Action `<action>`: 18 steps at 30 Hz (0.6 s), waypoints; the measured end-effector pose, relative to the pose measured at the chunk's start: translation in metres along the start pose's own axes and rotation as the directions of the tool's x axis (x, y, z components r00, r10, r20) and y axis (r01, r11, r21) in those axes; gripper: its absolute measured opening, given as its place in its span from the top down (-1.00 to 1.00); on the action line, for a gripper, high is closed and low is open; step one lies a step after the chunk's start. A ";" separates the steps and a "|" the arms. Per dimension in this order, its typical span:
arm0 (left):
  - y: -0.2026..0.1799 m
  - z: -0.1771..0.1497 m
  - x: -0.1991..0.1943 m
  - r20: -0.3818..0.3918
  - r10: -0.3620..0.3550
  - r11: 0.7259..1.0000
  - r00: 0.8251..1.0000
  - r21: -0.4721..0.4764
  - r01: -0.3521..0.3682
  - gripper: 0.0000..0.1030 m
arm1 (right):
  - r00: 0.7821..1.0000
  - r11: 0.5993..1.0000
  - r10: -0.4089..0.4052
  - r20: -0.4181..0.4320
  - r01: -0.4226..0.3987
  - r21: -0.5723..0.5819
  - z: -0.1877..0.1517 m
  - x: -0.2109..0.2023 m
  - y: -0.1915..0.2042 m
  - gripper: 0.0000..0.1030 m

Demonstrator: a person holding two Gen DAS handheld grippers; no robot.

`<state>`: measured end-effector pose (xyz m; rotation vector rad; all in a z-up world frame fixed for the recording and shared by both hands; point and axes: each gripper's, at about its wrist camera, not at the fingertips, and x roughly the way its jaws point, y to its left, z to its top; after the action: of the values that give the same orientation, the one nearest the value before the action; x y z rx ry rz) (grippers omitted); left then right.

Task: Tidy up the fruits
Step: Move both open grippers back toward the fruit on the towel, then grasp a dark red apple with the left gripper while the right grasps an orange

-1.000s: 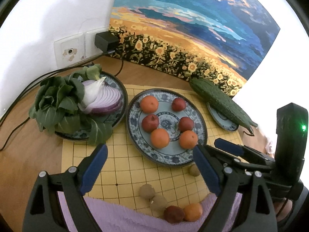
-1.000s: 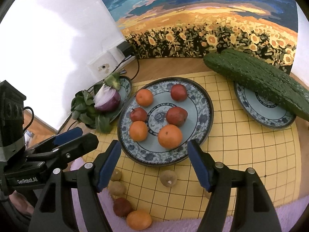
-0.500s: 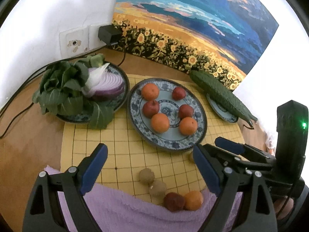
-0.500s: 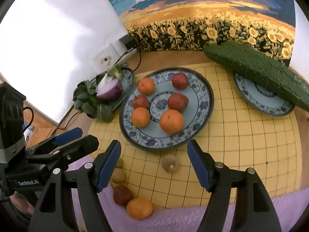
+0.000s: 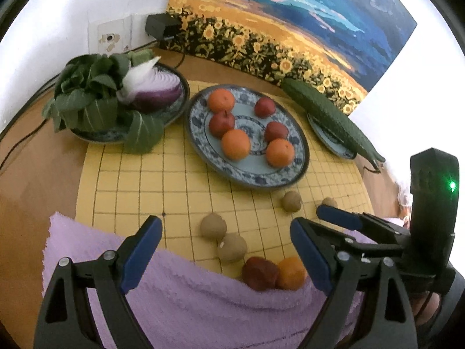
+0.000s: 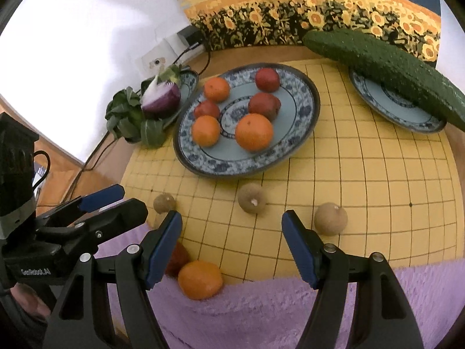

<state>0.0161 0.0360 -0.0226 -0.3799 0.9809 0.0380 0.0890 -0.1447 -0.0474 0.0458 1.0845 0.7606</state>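
Below my left tongs point(image 5: 225, 254) and right tongs point(image 6: 232, 245), both released, loose fruit sits. Round brown fruit point(image 6: 251, 197) could roll off the counter point(image 6: 377, 189) if nudged.

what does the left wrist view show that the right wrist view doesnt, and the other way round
Only the left wrist view: the whole loose dark red fruit, its own left gripper open and empty, and the black plug on the wall.

Only the right wrist view: the right gripper seen head-on, open and empty.

Both: the large blue-patterned plate of oranges and red fruits, the long green cucumber, the purple towel.
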 end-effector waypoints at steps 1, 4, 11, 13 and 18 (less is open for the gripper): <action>0.000 -0.003 0.000 -0.005 -0.002 1.000 1.000 -0.003 0.002 -0.80 | 1.000 1.000 0.000 -0.002 0.000 0.000 -0.001 0.000 0.000 -0.41; -0.001 -0.011 0.001 -0.022 -0.003 1.000 1.000 -0.007 0.002 -0.77 | 1.000 1.000 -0.006 -0.009 0.006 0.008 -0.006 -0.003 -0.003 -0.41; -0.008 -0.029 0.000 -0.049 0.001 1.000 0.999 -0.004 -0.002 -0.48 | 1.000 0.999 0.005 -0.021 -0.004 0.050 -0.022 -0.016 -0.019 -0.41; -0.011 -0.033 0.001 -0.067 0.002 1.000 0.998 0.004 -0.001 -0.19 | 1.000 0.998 0.002 -0.026 -0.001 0.059 -0.026 -0.018 -0.022 -0.41; -0.020 -0.041 0.007 -0.117 -0.028 0.999 0.993 0.038 0.033 0.14 | 1.000 0.997 -0.001 -0.017 0.002 0.082 -0.030 -0.022 -0.027 -0.41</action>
<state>-0.0083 0.0031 -0.0429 -0.3633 1.0897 -0.0318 0.0738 -0.1870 -0.0556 0.1088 1.1315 0.7160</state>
